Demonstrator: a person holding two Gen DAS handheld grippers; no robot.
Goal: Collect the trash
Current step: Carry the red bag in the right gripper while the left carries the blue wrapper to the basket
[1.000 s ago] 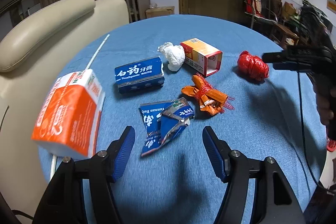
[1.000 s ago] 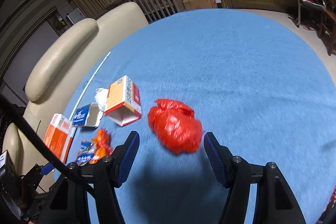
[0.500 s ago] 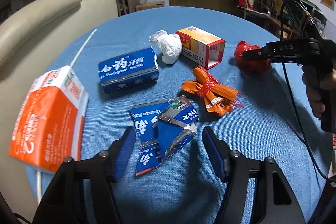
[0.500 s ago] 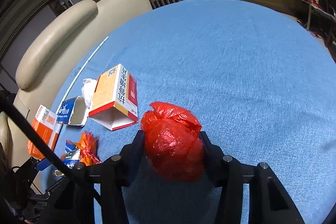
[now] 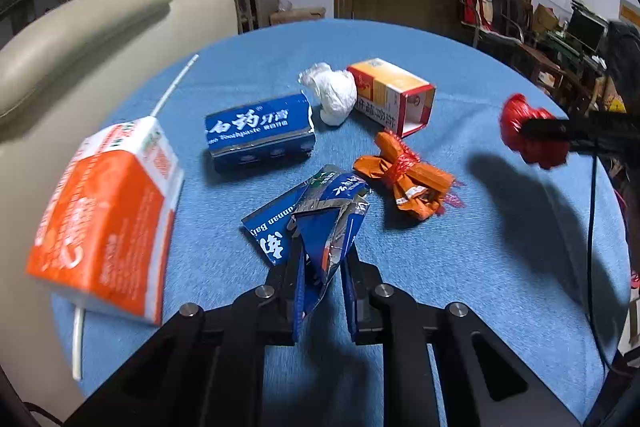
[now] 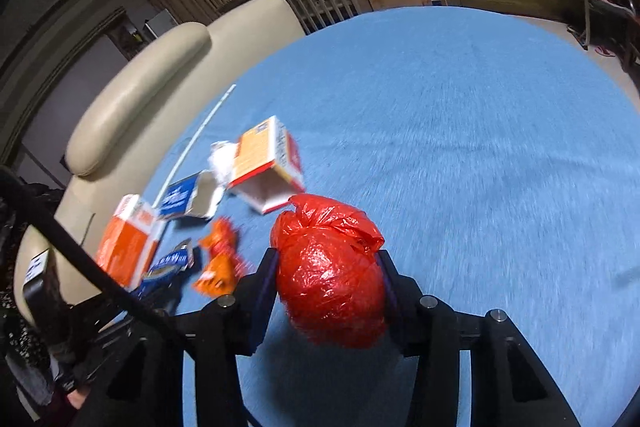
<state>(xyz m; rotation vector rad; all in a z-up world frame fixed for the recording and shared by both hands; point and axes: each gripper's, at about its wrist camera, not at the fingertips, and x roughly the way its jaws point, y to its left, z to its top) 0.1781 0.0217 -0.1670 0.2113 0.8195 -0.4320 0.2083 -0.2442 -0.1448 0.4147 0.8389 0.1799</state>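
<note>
On the blue-covered round bench [image 5: 460,259], the left gripper [image 5: 322,281] has its fingers clenched on a torn blue foil wrapper [image 5: 320,223]; the right gripper [image 6: 330,291], fingers closing, grasps a crumpled red plastic bag [image 6: 330,275] above the cloth.

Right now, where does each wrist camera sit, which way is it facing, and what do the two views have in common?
Left wrist: on the left gripper, looking down along its fingers, shut on the crumpled blue wrapper; beyond lie boxes and wrappers on the blue tablecloth; the right gripper crosses the right edge.
Right wrist: on the right gripper, angled down, its jaws closing on the red bag; a hand shows at lower left.
Shared: red bag, orange-and-white open box, orange carton, cream chair.
</note>
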